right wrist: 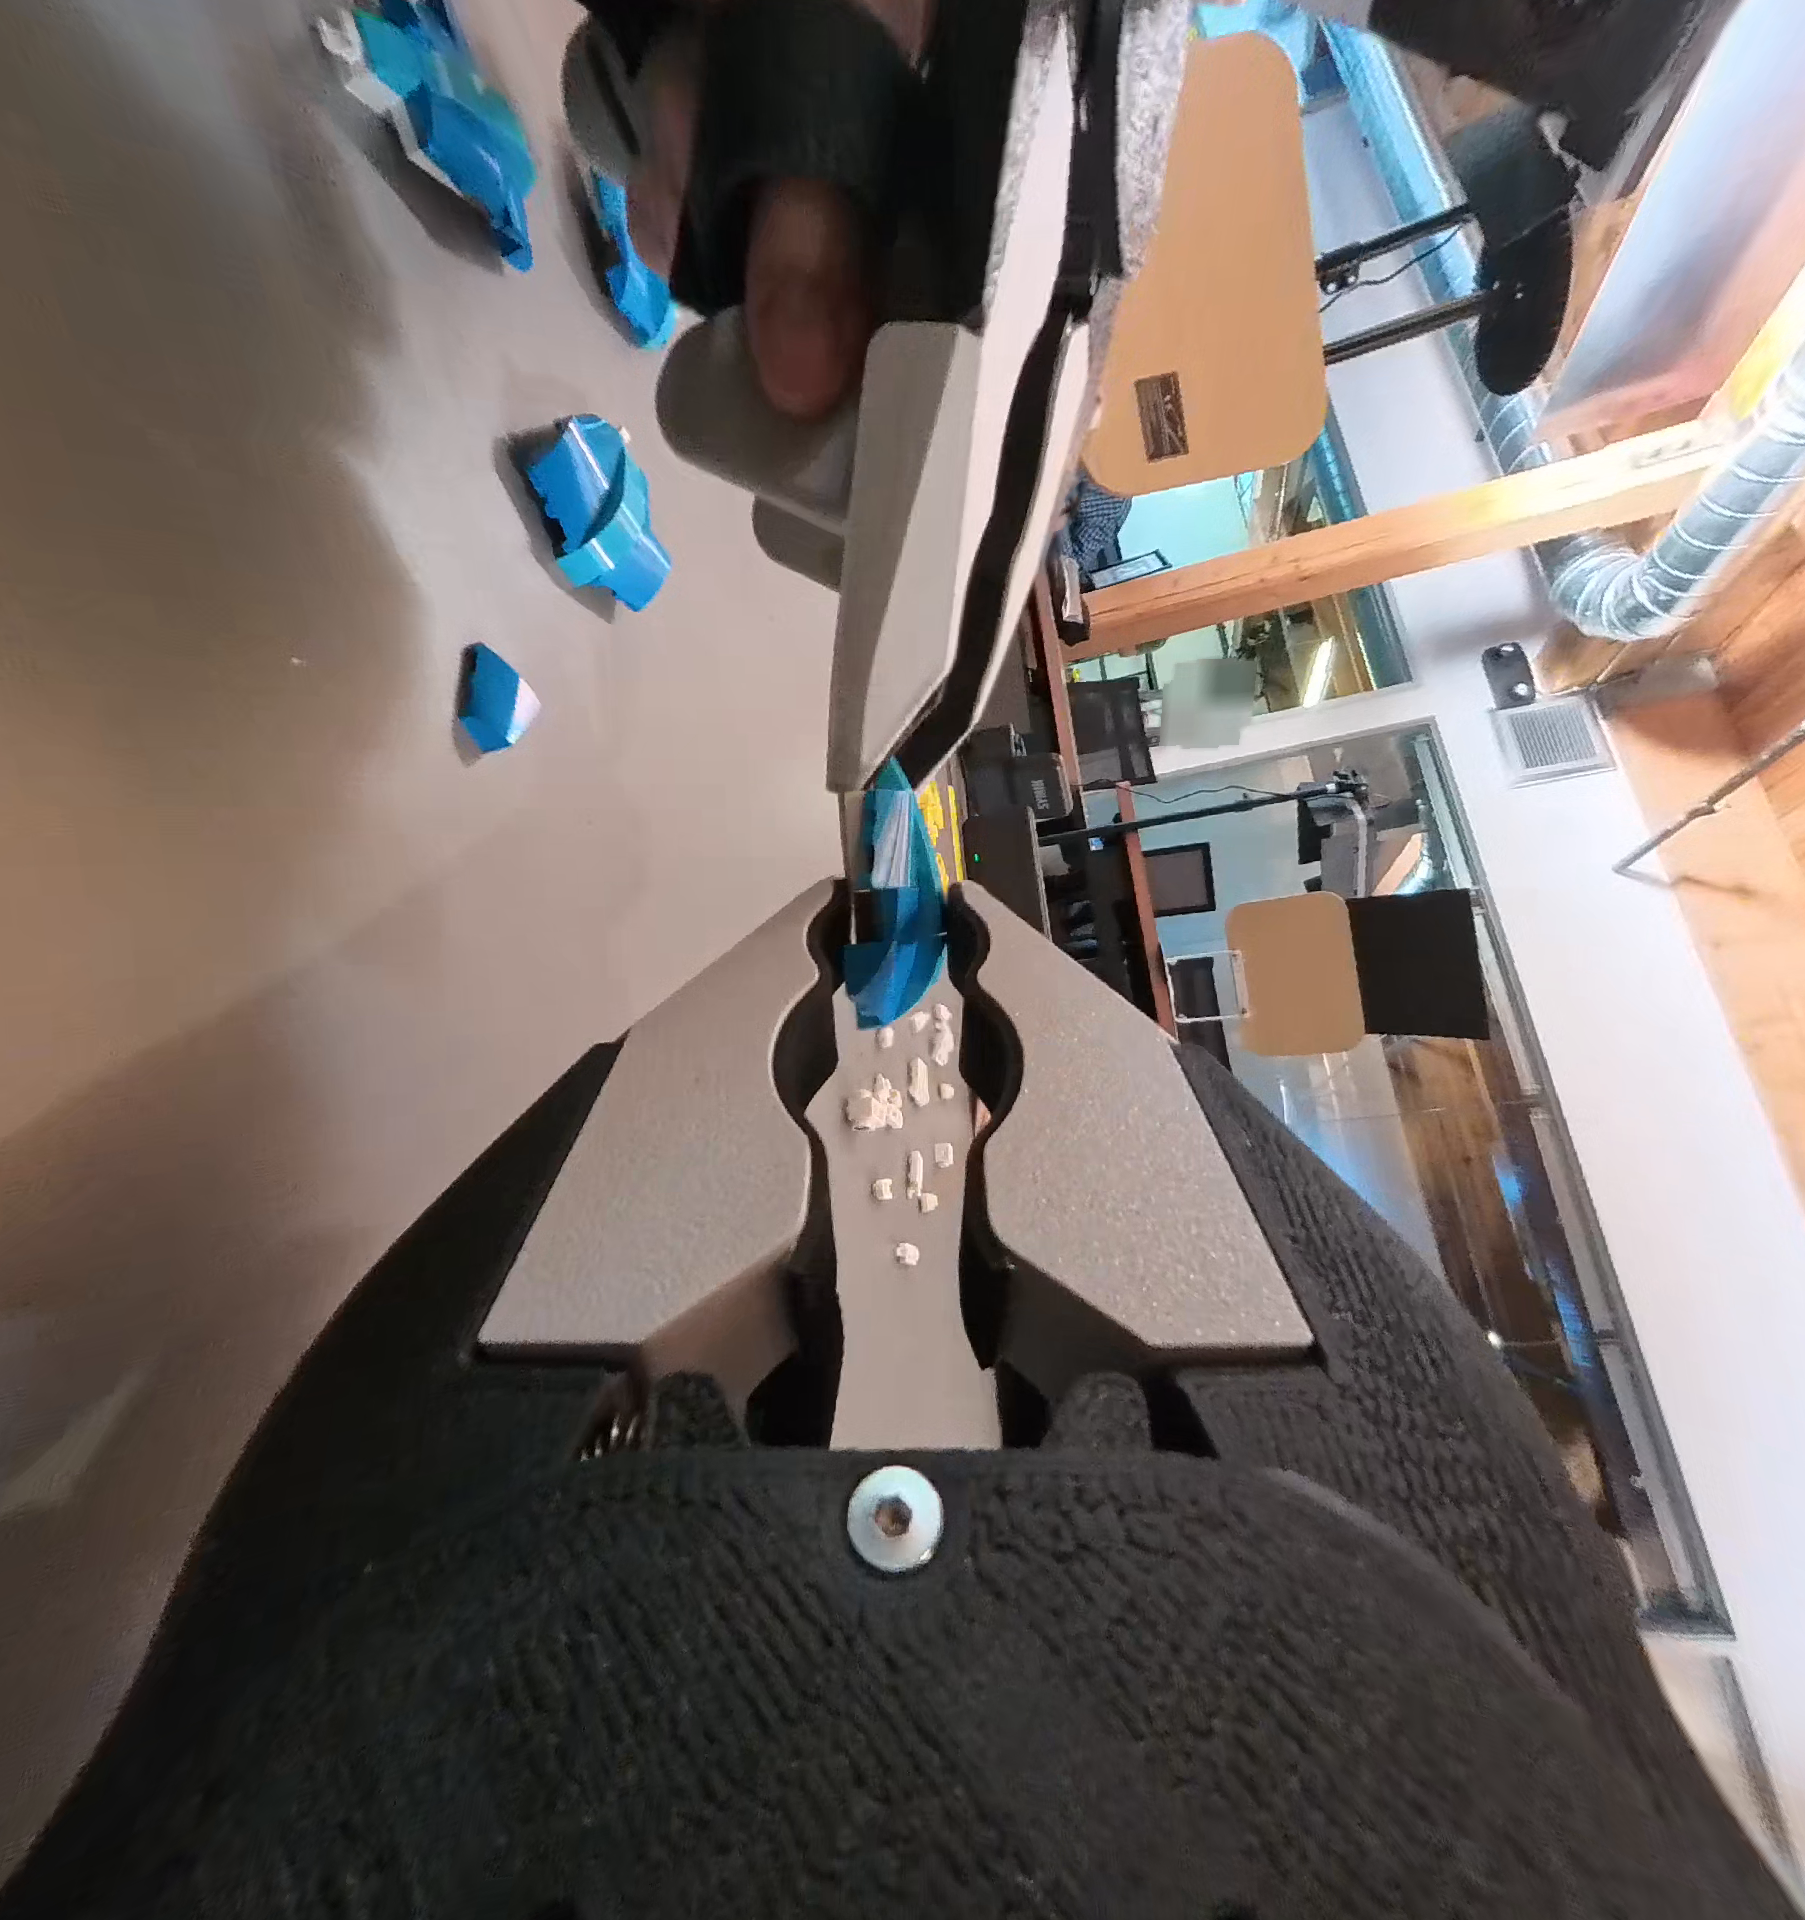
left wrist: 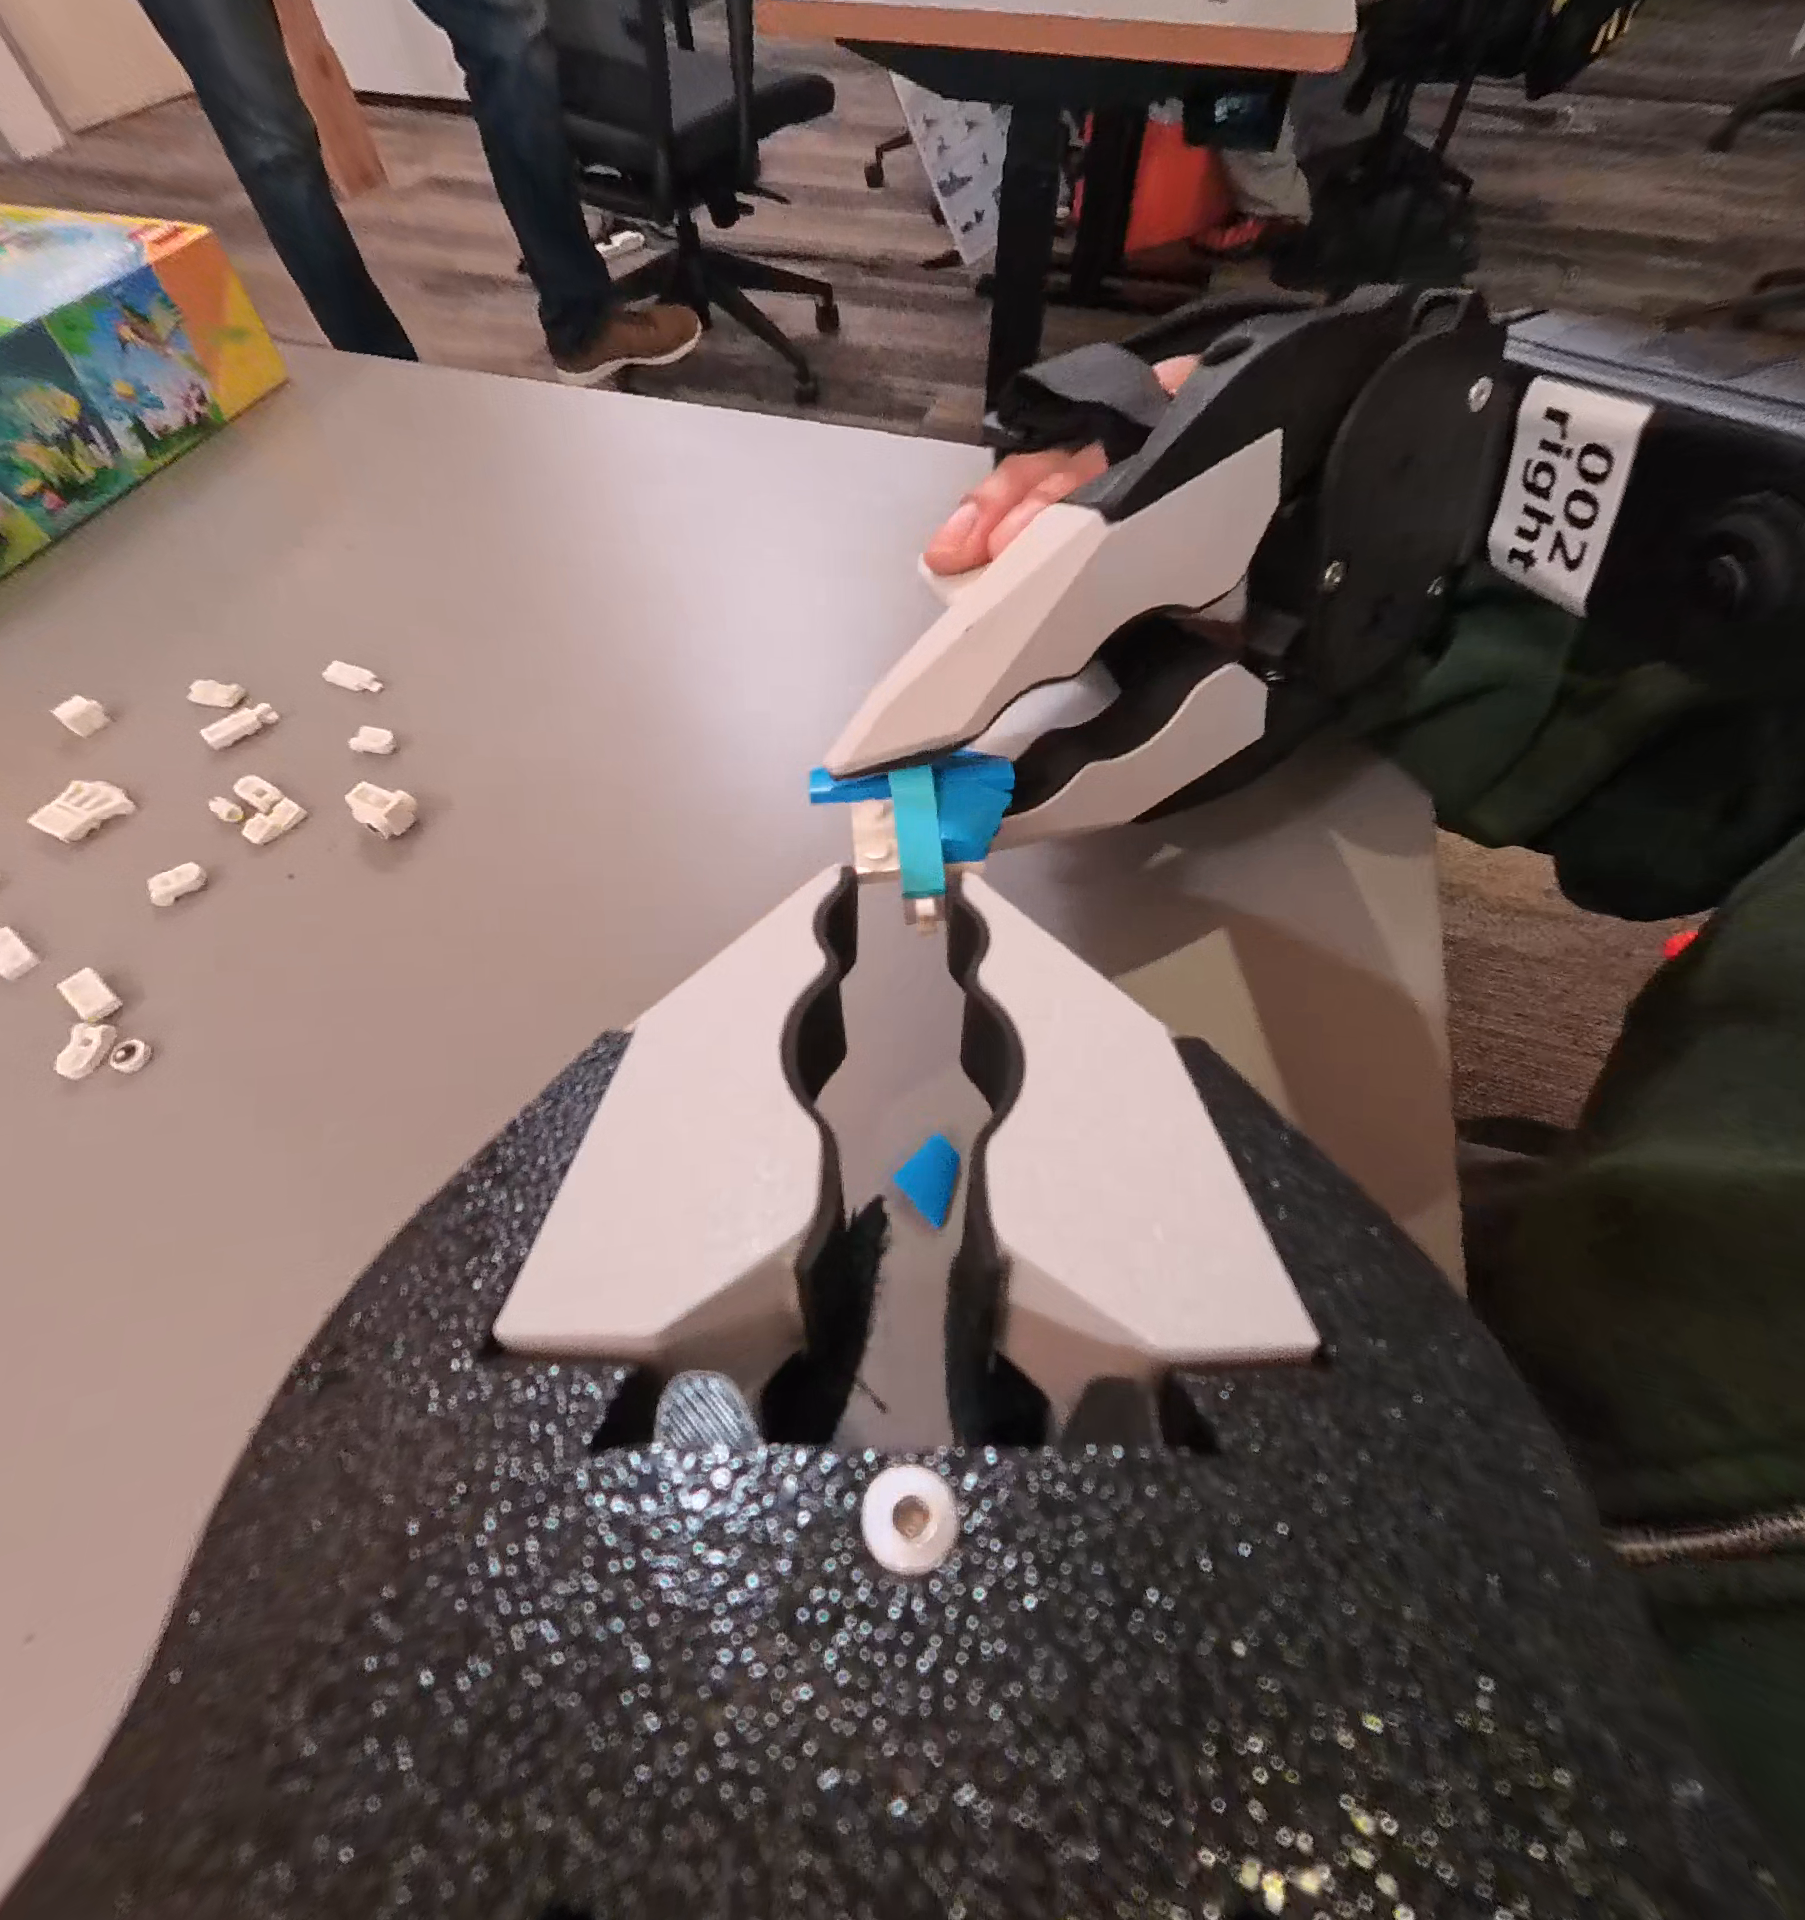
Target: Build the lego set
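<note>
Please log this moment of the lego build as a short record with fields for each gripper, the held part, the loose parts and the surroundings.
right gripper: shut on the blue lego assembly, above the table
left gripper: tips at a small grey piece on the assembly's underside; grip cannot be told
loose white pieces: scattered on the grey table, to the left
loose blue pieces: several on the table, seen in the right wrist view
lego box: colourful, at the table's far left
</note>
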The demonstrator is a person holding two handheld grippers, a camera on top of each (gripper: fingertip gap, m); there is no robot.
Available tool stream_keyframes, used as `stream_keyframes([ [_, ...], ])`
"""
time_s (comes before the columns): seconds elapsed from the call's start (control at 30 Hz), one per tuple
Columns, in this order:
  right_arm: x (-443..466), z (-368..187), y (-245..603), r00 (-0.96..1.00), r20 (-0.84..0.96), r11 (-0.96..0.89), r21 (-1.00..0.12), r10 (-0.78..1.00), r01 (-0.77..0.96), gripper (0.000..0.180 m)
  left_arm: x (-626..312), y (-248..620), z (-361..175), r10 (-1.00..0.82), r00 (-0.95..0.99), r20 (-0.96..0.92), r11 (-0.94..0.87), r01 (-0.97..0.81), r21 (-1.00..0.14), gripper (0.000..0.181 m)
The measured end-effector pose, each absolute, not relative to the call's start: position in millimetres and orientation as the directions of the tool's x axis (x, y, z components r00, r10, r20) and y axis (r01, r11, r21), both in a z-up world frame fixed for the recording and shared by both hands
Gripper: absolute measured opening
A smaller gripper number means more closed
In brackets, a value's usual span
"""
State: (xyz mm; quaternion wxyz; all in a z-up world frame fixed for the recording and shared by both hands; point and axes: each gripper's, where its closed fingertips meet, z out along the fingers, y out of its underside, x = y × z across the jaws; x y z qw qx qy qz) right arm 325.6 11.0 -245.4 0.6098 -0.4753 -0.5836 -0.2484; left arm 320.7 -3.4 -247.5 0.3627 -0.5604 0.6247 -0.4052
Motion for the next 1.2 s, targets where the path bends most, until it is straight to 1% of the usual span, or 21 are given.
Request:
stream_keyframes([
  [0.03,329,-250,13,0.224,0.929,0.393,-0.331,0.294,0.858,0.023,322,1,-248,-0.997,-0.08,0.019,0.016,-0.409,-0.912,0.014],
  [0.1,350,-261,26,0.339,0.852,0.228,-0.451,0.399,0.863,0.037,324,19,-258,-0.999,0.029,0.033,-0.042,-0.459,-0.887,0.014],
  [0.17,376,-268,37,0.469,0.759,0.072,-0.555,0.452,0.829,0.048,323,32,-277,-0.994,0.105,0.016,-0.071,-0.549,-0.833,0.014],
  [0.23,391,-273,39,0.561,0.671,-0.017,-0.634,0.485,0.773,0.049,323,42,-293,-0.988,0.147,-0.048,-0.055,-0.623,-0.78,0.014],
  [0.3,392,-274,39,0.6,0.622,-0.036,-0.679,0.504,0.734,0.043,323,48,-302,-0.982,0.169,-0.082,-0.052,-0.663,-0.747,0.014],
  [0.4,390,-282,39,0.617,0.572,-0.07,-0.701,0.541,0.71,0.041,324,48,-311,-0.981,0.179,-0.077,-0.071,-0.695,-0.715,0.014],
  [0.43,389,-284,39,0.62,0.559,-0.08,-0.704,0.55,0.706,0.041,324,46,-314,-0.982,0.175,-0.067,-0.077,-0.706,-0.704,0.018],
  [0.47,389,-285,39,0.625,0.546,-0.086,-0.711,0.557,0.698,0.041,323,43,-316,-0.983,0.175,-0.058,-0.086,-0.713,-0.696,0.027],
  [0.63,386,-281,37,0.668,0.465,-0.097,-0.775,0.581,0.624,0.038,321,30,-315,-0.988,0.157,-0.012,-0.106,-0.715,-0.692,0.03],
  [0.73,385,-280,37,0.677,0.436,-0.101,-0.794,0.593,0.599,0.036,324,22,-317,-0.991,0.134,0.009,-0.105,-0.727,-0.679,0.031],
  [0.87,385,-282,36,0.68,0.422,-0.113,-0.797,0.599,0.594,0.035,338,-15,-309,-0.986,0.008,0.166,-0.125,-0.69,-0.713,0.03],
  [0.9,385,-282,36,0.682,0.417,-0.115,-0.799,0.601,0.591,0.035,339,-18,-307,-0.985,-0.002,0.174,-0.126,-0.684,-0.719,0.03],
  [1.03,385,-282,35,0.683,0.405,-0.116,-0.805,0.608,0.581,0.034,327,-7,-291,-0.994,0.032,0.105,-0.1,-0.656,-0.748,0.028],
  [1.13,379,-283,31,0.66,0.391,-0.107,-0.807,0.641,0.581,0.033,306,6,-288,-0.993,0.098,0.068,-0.117,-0.675,-0.728,0.026],
  [1.2,367,-285,25,0.632,0.348,-0.104,-0.819,0.693,0.564,0.034,293,14,-288,-0.989,0.135,0.055,-0.133,-0.68,-0.721,0.026],
])
